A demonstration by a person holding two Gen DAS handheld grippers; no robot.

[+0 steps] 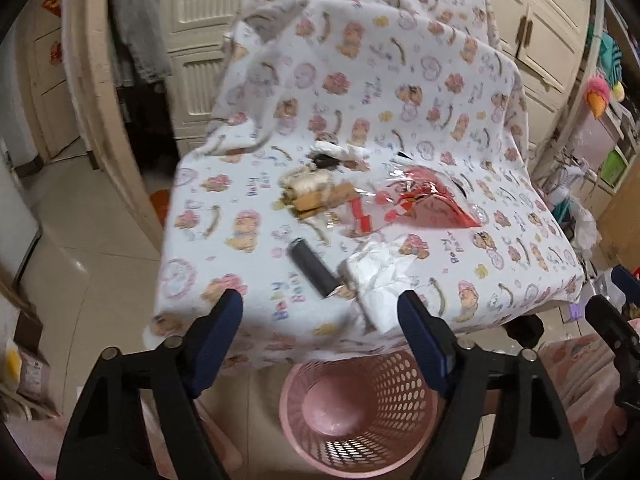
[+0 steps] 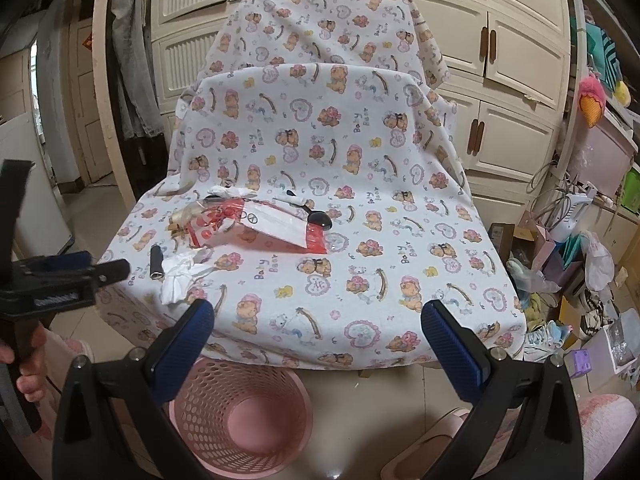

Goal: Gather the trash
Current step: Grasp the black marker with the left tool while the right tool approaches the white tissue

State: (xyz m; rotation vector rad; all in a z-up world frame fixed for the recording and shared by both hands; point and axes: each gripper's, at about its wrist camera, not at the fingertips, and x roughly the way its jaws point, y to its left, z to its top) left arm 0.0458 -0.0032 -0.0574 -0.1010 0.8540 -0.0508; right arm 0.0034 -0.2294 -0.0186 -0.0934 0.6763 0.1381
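Observation:
Trash lies on a seat draped in bear-print cloth (image 1: 400,92). A crumpled white tissue (image 1: 380,276) (image 2: 178,276) and a dark cylinder (image 1: 314,270) (image 2: 156,262) sit near the front edge. Behind them are a red-and-clear plastic wrapper (image 1: 420,200) (image 2: 260,224), tan scraps (image 1: 312,196) (image 2: 184,216) and a black spoon (image 2: 320,220). My left gripper (image 1: 320,312) hangs open just in front of the cylinder and tissue, touching neither. My right gripper (image 2: 320,328) stands open over the seat's front edge, holding nothing. A pink perforated basket (image 1: 400,392) (image 2: 208,392) stands on the floor below.
Cream cupboards (image 2: 512,64) stand behind the seat. Boxes, bags and shoes clutter the floor at the right (image 2: 580,292). A hand (image 2: 28,376) holds the left gripper's handle at the left edge. Tiled floor (image 1: 100,208) lies to the left.

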